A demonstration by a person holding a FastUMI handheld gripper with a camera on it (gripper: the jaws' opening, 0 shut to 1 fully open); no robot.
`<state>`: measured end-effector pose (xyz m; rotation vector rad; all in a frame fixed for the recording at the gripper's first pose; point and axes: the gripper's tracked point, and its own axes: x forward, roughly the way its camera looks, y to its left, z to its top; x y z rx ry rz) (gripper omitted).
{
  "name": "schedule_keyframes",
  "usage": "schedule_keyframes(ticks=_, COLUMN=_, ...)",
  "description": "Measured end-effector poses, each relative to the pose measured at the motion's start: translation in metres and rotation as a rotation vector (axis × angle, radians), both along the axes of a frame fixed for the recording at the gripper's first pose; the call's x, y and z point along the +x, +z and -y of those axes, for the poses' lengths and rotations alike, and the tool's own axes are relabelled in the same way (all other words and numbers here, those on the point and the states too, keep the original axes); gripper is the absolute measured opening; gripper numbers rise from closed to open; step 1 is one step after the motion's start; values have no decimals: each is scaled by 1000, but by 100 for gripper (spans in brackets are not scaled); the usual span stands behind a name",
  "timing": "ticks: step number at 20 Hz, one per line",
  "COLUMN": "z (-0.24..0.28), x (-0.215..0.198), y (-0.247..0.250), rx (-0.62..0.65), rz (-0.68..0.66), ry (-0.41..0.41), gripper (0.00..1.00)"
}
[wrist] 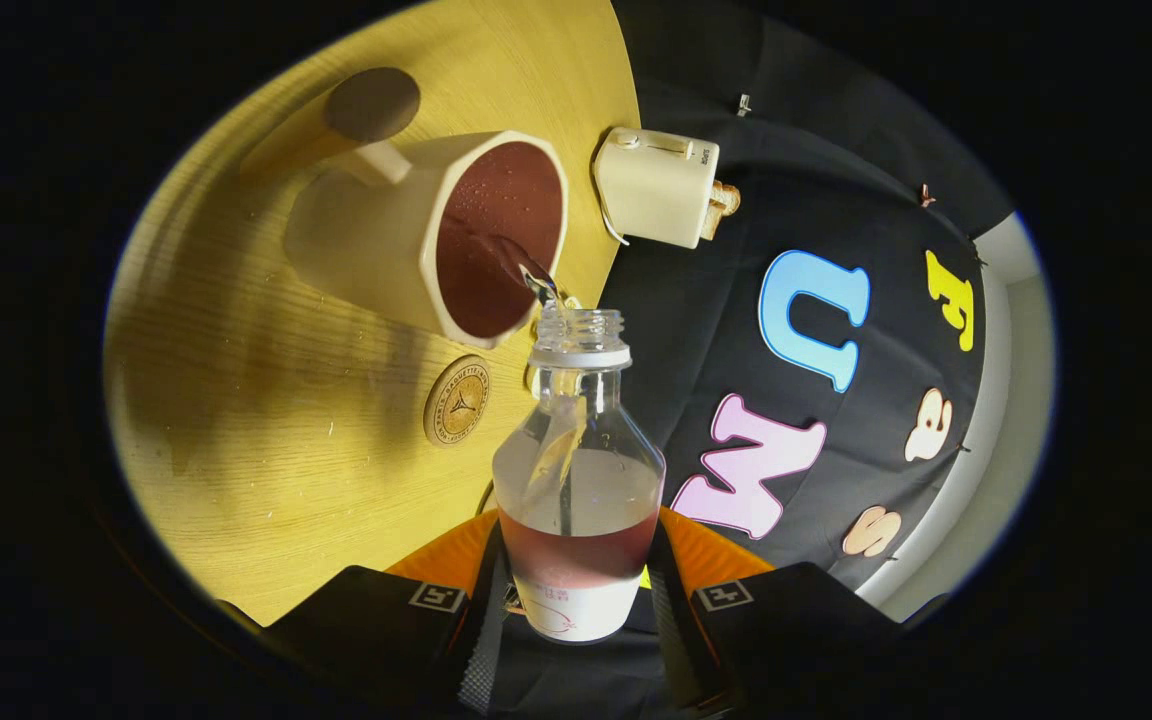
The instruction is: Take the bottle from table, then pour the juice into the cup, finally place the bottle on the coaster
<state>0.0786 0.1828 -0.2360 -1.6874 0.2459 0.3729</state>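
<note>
While both fingers of the gripper (576,600) press on the sides of the bottle (578,480), it is tipped with its open neck at the rim of the cup (436,235), and a thin stream of juice (536,280) runs from the mouth into the cup. Dark juice already fills much of the cup, and some sits low in the bottle, near the fingers. To pour well, I judge the tilt should grow slowly, with the mouth kept just over the rim so the stream lands inside and nothing spills on the table (266,420). Just beside the cup, on the near side, lies the round coaster (457,401), free for the bottle afterwards. Beyond the cup stand a white toaster-like box (658,187) and a brown round-topped thing (366,105) that I cannot identify. The fingertips are hidden behind the bottle, and the cup's far side cannot be seen
</note>
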Motion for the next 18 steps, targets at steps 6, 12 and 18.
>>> schedule_keyframes(ticks=6, z=-2, x=9, y=6, rx=-20, rz=19, ry=28, gripper=68)
schedule_keyframes(ticks=12, z=-3, x=11, y=8, rx=-55, rz=35, ry=51, gripper=68)
schedule_keyframes(ticks=18, z=-4, x=13, y=11, rx=-77, rz=47, ry=72, gripper=68)
